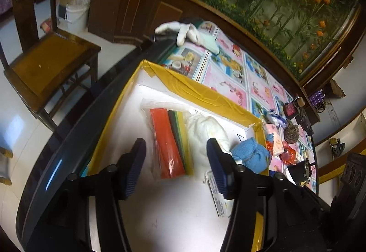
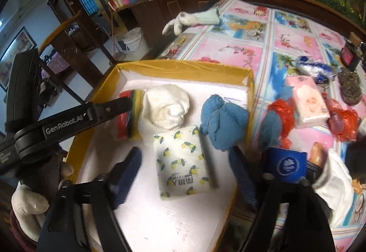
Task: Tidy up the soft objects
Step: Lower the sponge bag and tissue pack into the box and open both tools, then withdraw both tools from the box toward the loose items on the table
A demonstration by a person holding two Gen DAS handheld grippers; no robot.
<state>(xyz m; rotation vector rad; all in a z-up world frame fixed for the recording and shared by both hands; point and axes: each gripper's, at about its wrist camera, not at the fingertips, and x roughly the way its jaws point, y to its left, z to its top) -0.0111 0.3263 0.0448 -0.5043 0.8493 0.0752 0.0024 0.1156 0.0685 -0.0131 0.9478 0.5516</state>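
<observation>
On the bench (image 2: 295,30), covered by a pink-and-blue cartoon-print cloth, I've got a shallow white foam tray with yellow-taped rim (image 2: 183,66) in front of both tools.

Left tool (image 1: 176,166): jaws partly apart, nothing between the pads, hovering over the tray floor. Directly beyond it lies a clear bag of folded orange, green and yellow cloths (image 1: 170,144), flat on the tray. Next to that sits a bunched white cloth (image 1: 207,130), then a blue knitted piece (image 1: 250,153) against the tray's right wall.

Right tool (image 2: 185,174): jaws wide, gripping nothing. A white tissue pack with lemon print (image 2: 181,161) lies on the tray floor between the fingers, pads clear of it on both sides. Print on the pack reads upside down, a few Latin letters plus characters I can't make out. The arm of the left tool crosses this view; its label reads "GenRobot.AI". A white-gloved hand (image 2: 27,204) holds it at lower left.

Outside the tray on the bench: pink tissue pack (image 2: 307,101), crumpled red plastic bags (image 2: 281,114), blue-and-white wrapped bundle (image 2: 313,69), blue box with a round white logo (image 2: 287,166), text unreadable. A white glove (image 1: 180,31) hangs over the far bench edge.
</observation>
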